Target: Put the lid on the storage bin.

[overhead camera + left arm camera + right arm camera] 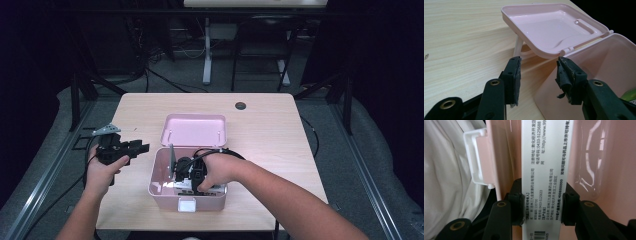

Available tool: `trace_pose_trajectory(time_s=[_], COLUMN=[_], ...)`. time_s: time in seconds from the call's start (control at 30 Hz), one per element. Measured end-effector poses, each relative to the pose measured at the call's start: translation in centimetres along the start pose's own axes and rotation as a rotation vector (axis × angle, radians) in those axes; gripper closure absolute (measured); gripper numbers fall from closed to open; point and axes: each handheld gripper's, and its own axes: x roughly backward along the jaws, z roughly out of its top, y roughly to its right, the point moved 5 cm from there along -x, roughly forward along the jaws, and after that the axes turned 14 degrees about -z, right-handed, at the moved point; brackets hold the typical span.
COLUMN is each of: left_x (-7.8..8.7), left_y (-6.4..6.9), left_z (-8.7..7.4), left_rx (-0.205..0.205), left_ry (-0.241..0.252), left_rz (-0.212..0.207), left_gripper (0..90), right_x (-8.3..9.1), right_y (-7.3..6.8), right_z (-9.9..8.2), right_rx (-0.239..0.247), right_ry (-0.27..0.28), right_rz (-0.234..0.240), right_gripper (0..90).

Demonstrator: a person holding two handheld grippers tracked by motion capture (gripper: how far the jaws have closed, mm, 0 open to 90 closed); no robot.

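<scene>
A pink plastic box (162,192) stands near the table's front edge, its lid (195,130) swung open behind it. My right gripper (186,181) reaches down inside the box. In the right gripper view its jaws (541,202) press on both sides of a narrow white medicine carton (544,170) with black print, which stands against the pink wall (506,150). My left gripper (142,147) hovers left of the box, open and holding nothing. In the left gripper view (539,72) it faces the box's corner (604,70) and the lid's hinge (565,51).
A white latch (187,205) sits on the box's front wall. A small dark round cap (240,105) lies in the tabletop at the back. Something green (630,96) peeks out inside the box. Bare wood (280,140) spreads right of the box.
</scene>
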Motion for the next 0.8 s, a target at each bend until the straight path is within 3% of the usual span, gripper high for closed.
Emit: trace_pose_trajectory(time_s=[0.8], left_x=[-0.1], left_y=[-0.1], left_z=[-0.1], left_rx=[0.002], left_ry=[0.003], left_rz=[-0.003], left_gripper=[54.0], right_x=[-2.2], right_y=[-0.1], right_z=[-0.1], right_rx=[0.004], right_ry=[0.003], right_rz=[0.015], right_gripper=[61.2])
